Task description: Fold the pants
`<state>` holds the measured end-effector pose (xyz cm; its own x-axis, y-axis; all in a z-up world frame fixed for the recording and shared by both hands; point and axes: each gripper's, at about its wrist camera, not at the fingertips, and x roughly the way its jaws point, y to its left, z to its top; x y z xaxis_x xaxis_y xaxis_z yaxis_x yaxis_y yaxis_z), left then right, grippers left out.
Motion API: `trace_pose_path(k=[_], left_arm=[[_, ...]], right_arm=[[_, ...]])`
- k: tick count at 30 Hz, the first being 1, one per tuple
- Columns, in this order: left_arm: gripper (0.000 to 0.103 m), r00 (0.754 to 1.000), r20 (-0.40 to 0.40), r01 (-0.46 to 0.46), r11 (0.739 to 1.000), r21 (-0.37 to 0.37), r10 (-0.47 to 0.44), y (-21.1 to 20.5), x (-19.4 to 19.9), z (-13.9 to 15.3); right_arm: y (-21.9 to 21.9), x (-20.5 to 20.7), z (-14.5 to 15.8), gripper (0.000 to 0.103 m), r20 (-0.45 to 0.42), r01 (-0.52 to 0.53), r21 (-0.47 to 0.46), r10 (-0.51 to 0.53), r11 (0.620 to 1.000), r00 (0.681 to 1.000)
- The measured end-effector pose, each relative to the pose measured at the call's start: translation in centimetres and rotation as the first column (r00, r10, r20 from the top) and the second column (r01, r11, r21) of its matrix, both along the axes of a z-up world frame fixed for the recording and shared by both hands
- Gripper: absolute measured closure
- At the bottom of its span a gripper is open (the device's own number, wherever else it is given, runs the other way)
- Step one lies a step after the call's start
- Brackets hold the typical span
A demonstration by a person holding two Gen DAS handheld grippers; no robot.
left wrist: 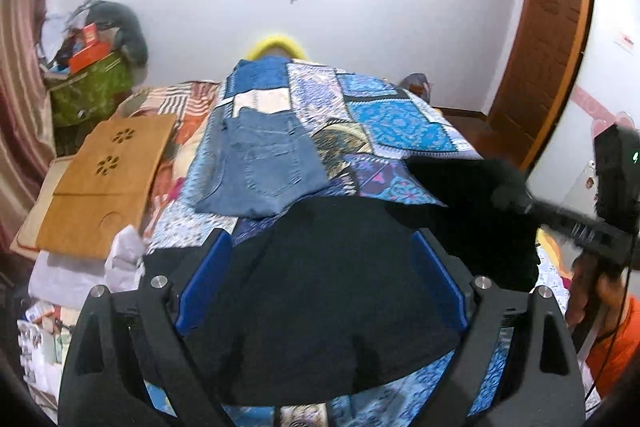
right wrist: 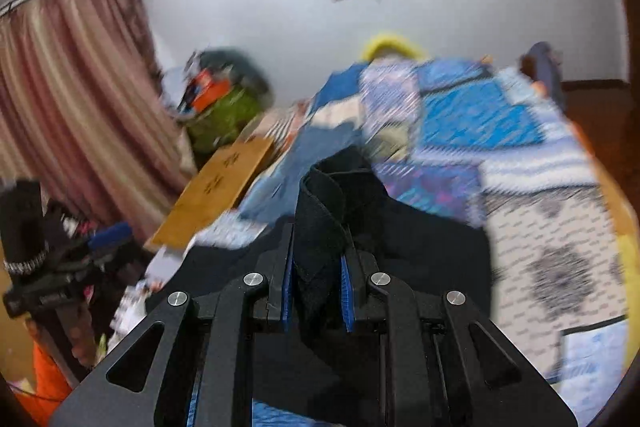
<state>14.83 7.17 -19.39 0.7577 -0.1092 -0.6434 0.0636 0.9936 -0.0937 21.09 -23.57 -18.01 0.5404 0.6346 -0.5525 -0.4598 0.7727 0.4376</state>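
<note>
Black pants (left wrist: 320,287) lie under the spread left tongs (left wrist: 322,267); right tongs (right wrist: 316,263) clamp their waistband; folded jeans (left wrist: 260,171) beyond.

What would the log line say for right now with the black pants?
right gripper: shut on black pants | left gripper: open above them | folded jeans: beyond on patchwork bedspread

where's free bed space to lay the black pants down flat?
Bare quilt right of the folded jeans, beyond the black pants. The left side is crowded: wooden board, white pile beneath it and green bag behind.
</note>
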Motion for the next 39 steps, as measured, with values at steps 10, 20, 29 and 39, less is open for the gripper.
trace_pose_path(k=[10, 20, 29, 39], left_arm=[[0.012, 0.998, -0.056, -0.007, 0.999, 0.037, 0.009, -0.1, -0.2, -2.1], [0.026, 0.994, -0.052, 0.097, 0.993, 0.061, -0.094, -5.3, 3.2, -2.3], [0.036, 0.943, -0.232, 0.251, 0.967, 0.032, -0.237, -12.3, 7.9, -7.0], [0.032, 0.931, -0.283, 0.281, 0.947, 0.159, -0.229, -12.0, 4.8, -10.8]], right_arm=[[6.8, -1.7, -5.6, 0.064, -0.190, -0.216, -0.101, 0.194, 0.971, 0.962], [0.2, -1.0, -0.8, 0.057, 0.010, -0.102, -0.149, 0.105, 0.984, 0.994], [-4.6, 2.4, -4.9, 0.057, -0.070, -0.055, -0.244, 0.038, 0.968, 0.997], [-7.4, -1.2, -8.8, 0.057, -0.174, -0.086, -0.246, 0.044, 0.965, 0.984]])
